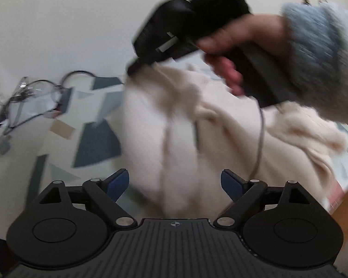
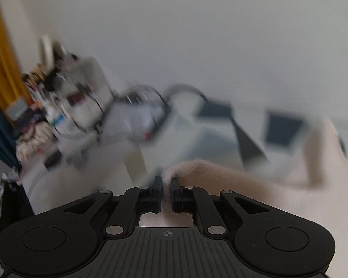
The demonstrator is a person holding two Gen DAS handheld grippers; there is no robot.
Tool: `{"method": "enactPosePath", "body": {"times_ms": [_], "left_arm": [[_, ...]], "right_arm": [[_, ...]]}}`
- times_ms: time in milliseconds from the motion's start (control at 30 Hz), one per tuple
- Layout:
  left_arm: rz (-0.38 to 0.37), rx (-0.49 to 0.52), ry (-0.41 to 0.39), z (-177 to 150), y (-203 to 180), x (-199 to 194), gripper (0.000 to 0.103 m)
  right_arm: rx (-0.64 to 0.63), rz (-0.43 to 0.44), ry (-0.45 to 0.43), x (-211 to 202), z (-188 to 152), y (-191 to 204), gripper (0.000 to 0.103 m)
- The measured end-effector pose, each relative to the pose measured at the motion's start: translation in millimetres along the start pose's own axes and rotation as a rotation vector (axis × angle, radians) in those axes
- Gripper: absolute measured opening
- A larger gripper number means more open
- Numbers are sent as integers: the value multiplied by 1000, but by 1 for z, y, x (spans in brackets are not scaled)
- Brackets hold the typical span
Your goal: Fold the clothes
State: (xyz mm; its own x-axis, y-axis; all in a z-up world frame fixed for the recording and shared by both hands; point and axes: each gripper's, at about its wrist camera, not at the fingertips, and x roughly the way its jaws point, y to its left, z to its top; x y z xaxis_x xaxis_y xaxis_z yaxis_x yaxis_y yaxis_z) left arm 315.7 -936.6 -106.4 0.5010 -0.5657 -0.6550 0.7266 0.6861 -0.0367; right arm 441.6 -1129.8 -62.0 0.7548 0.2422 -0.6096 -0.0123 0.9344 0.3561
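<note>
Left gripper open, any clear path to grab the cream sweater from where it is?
Probably yes. The left gripper is open, with the cream sweater directly ahead between its fingers and nothing between them; the right gripper pinches it farther off.

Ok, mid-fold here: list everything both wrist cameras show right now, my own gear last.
cream garment: one, cream, draped over the patterned cloth, one edge lifted.
patterned cloth: one, white with grey-blue shapes, under the garment.
cables: a tangle, black, far left on the surface.
cluttered shelf: one, mixed colours, blurred, left by the wall.
yellow curtain: one, far left edge.
right hand: one, fuzzy blue sleeve, holding the gripper handle.
right gripper: black, shut on the garment.
left gripper: black, blue pads, open, empty.
</note>
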Motion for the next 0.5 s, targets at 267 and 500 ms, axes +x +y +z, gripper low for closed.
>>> {"method": "enactPosePath", "body": {"times_ms": [267,500], "left_arm": [[25,-139,90,12,16,34,88],[-83,-25,135,-6,-3,23,88]], "right_arm": [[-5,1,-91,51,57,-9,48],[113,-88,-91,-18,-3,-66,55]]}}
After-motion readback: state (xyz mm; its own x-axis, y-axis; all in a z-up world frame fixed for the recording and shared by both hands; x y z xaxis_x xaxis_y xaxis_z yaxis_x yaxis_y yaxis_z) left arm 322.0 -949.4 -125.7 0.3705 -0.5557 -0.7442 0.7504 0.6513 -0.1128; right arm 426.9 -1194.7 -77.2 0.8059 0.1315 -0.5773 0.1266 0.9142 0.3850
